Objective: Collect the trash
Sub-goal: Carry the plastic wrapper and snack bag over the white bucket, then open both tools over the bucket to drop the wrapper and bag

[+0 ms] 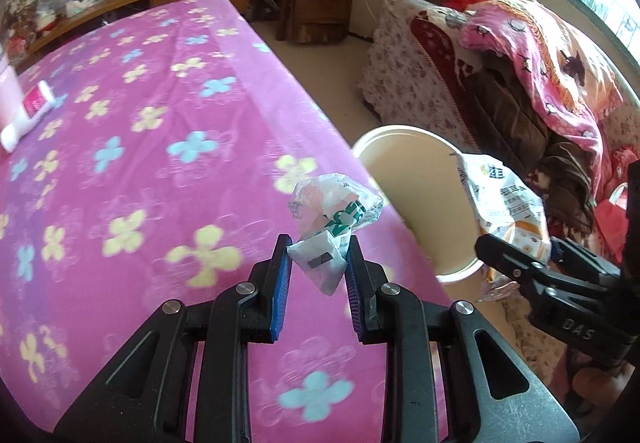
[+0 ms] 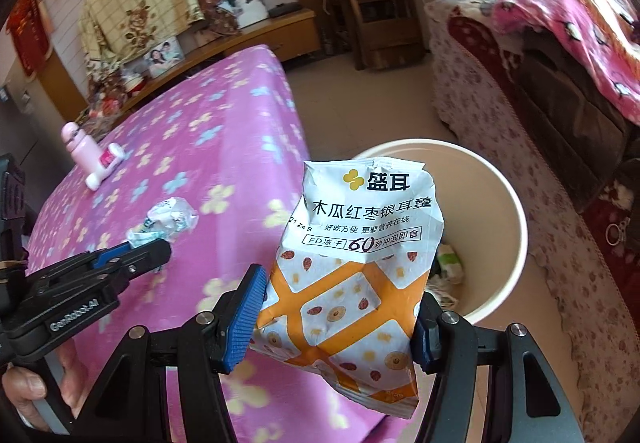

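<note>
Pink floral bedspread fills most of both views, and it's smeared with motion blur, so the flower print is mushy. The left gripper is clamped on a crumpled white-and-green wrapper, pinching only its lower corner; the bunched-up top sticks out above the blue pads, over the bed's right edge. The print on it is too creased to read.

The right gripper is squeezing an orange-and-white snack bag upright, just near of the cream bin. The bag blocks the bin's left inside; only some scraps at the bottom peek out to its right, hard to identify.

Far left on the bed there's a pink bottle touching a white tube with a red label. In the left wrist view the bottle is mostly cut off by the frame edge. A sofa heaped with blankets sits to the right.
</note>
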Available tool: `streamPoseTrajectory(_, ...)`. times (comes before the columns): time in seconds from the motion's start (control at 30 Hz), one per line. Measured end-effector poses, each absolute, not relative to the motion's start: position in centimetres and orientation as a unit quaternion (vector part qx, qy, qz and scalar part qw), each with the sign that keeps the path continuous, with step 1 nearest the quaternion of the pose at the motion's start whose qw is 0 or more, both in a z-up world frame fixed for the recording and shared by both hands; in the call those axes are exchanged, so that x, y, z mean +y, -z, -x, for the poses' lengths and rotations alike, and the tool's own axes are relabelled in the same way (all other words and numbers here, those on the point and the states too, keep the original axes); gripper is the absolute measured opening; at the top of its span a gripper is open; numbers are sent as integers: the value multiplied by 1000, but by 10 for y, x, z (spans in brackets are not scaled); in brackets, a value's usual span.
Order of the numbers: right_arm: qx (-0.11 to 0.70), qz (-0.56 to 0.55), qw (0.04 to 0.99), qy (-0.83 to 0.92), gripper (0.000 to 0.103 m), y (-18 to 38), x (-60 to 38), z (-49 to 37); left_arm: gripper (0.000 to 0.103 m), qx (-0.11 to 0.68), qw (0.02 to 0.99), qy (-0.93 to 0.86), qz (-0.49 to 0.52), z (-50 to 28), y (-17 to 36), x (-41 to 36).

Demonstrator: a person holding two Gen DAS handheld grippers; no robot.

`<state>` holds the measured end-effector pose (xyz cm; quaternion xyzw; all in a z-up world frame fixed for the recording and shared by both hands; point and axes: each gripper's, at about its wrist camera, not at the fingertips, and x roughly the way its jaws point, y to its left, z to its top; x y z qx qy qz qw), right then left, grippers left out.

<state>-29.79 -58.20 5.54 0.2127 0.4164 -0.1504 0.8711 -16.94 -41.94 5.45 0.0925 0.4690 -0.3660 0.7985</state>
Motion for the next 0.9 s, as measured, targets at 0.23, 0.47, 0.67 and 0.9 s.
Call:
streamPoseTrajectory(0.23,425,-229,859,171,61,-38,-613,300,23,480,783,385,-97,169,-47,-458)
streamPoseTrajectory(0.47,431,-242,850,185,61,-23,-634,302,23,480,775,396,-106,170,-43,-487)
streamPoseTrajectory(0.67,428,-258,845,191,62,-15,-649,302,23,476,772,406,-114,171,-38,-504)
streamPoseTrajectory(0.9,418,-272,843,203,75,-6,-666,299,45,482,757,431,-92,168,-35,-519)
